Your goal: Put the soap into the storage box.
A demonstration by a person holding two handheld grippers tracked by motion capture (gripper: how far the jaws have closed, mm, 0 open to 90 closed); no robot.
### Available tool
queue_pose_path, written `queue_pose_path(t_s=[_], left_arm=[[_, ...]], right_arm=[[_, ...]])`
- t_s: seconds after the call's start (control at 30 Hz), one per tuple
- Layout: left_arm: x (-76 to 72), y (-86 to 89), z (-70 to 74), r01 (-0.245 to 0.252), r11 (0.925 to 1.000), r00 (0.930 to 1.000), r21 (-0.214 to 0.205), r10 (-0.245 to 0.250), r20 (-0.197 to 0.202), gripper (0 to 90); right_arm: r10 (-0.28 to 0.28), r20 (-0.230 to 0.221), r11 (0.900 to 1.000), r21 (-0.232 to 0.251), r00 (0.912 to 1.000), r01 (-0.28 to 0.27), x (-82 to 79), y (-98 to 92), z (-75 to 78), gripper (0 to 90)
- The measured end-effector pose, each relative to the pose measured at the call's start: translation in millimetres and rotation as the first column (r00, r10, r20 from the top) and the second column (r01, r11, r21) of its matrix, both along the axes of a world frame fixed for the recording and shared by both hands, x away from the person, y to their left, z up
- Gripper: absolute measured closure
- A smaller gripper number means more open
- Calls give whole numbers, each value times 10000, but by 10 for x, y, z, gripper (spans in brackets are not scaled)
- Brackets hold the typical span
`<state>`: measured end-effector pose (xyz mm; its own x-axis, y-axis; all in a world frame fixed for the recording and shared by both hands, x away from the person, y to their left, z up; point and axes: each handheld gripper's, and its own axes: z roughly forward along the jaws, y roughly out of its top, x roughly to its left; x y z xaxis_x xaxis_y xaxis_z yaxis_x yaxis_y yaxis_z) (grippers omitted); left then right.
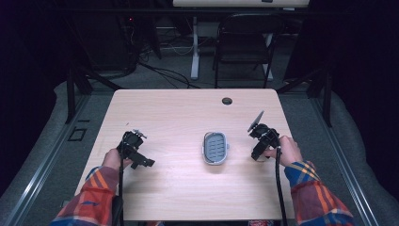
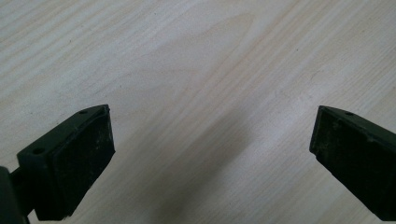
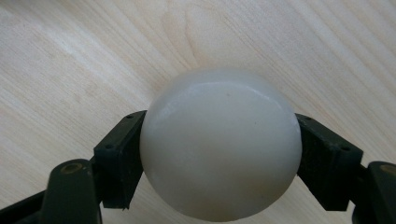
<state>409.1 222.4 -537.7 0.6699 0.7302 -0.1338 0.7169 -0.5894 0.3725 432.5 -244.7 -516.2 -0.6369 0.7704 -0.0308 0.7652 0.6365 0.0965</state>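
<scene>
High view first: I stand at the near edge of the wooden table (image 1: 188, 108) with tongs in each hand, plaid sleeves coming up from the bottom. Between my hands, a little right of the middle, lies a small grey tray (image 1: 215, 148) with rows of slots in its floor, well apart from both tools. At the right, my right gripper (image 1: 258, 155) points down at the tabletop just beside my hand, right of the tray. Right gripper view shows what it has: a smooth white ball (image 3: 220, 144) clamped between the two black jaws, one pad pressed on each side, with bare wood behind it. My left gripper (image 2: 210, 154) hangs over bare wood at the left side of the table, its jaws spread wide with nothing between them
</scene>
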Motion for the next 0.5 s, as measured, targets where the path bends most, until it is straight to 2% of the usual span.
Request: queue_pose_path(t_s=[0.07, 0.1, 0.13, 0.23, 0.3, 0.33, 0.37, 0.5], left_arm=[[0, -3, -1, -9, 10000, 10000, 3, 9, 10, 0], [0, -5, -2, -12, 10000, 10000, 4, 12, 3, 0], [-1, -5, -4, -30, 10000, 10000, -8, 30, -11, 0], [1, -2, -2, -29, 10000, 10000, 23, 29, -9, 0], [-1, -5, 0, -29, 10000, 10000, 27, 29, 14, 0], [-5, -9, -1, -55, 10000, 10000, 8, 55, 21, 0], [-5, -9, 0, -34, 10000, 10000, 10, 34, 27, 0], [-1, -11, -5, -23, 10000, 10000, -29, 23, -2, 0]], right_arm=[[54, -8, 10000, 2, 10000, -54, -4, 2, 21, 243], [-23, 165, 9999, 147, 9999, 21, -13, 2, 14, 243], [111, 140, 9999, 35, 9998, -112, -9, 2, 44, 243], [-68, 256, 9995, 297, 9996, 61, -35, 13, 78, 243], [224, 167, 9997, 45, 9996, -225, -27, 16, 134, 243], [-95, 415, 9990, 445, 9991, 76, -48, 32, 137, 243], [147, 229, 9998, 155, 9996, -150, -27, 37, 192, 243], [232, 416, 9993, 269, 9989, -244, -23, 93, 284, 243]])
